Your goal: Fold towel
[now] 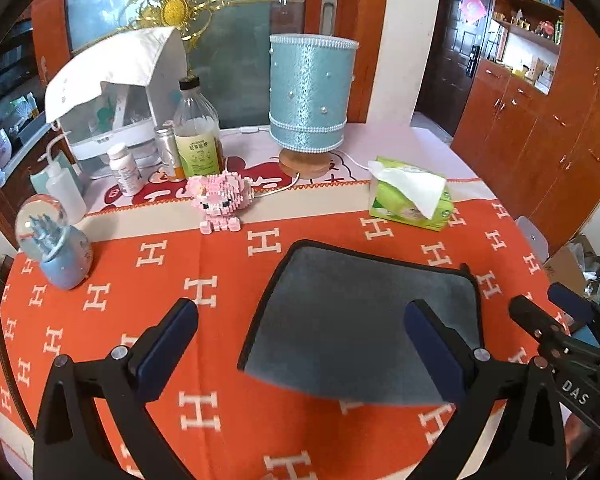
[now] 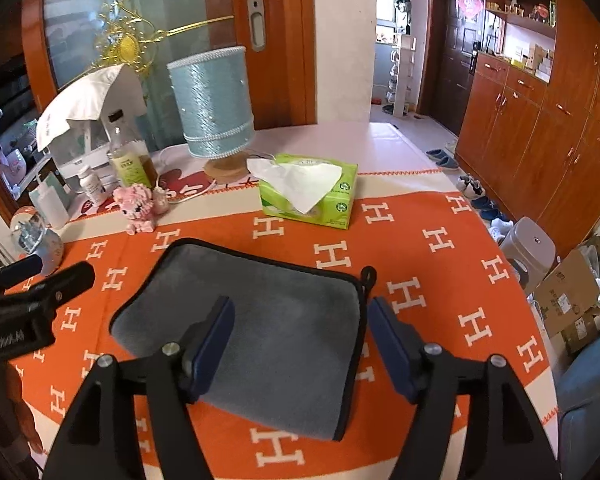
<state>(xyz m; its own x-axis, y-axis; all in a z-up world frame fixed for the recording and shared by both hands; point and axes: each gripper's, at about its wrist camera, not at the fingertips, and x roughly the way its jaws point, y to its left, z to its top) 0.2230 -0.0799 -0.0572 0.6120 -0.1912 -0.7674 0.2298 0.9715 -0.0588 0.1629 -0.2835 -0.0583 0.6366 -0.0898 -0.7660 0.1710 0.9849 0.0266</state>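
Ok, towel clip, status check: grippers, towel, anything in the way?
Left gripper open, right gripper open, neither gripping. Grey towel flat on orange cloth, looks already folded. Tissue box beyond, clear.

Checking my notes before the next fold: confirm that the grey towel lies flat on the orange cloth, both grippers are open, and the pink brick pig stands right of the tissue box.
One detail is wrong. The pink brick pig stands left of the tissue box, not right, as the right wrist view shows. The rest holds: the grey towel lies flat on the orange cloth, and the left gripper and right gripper are open.
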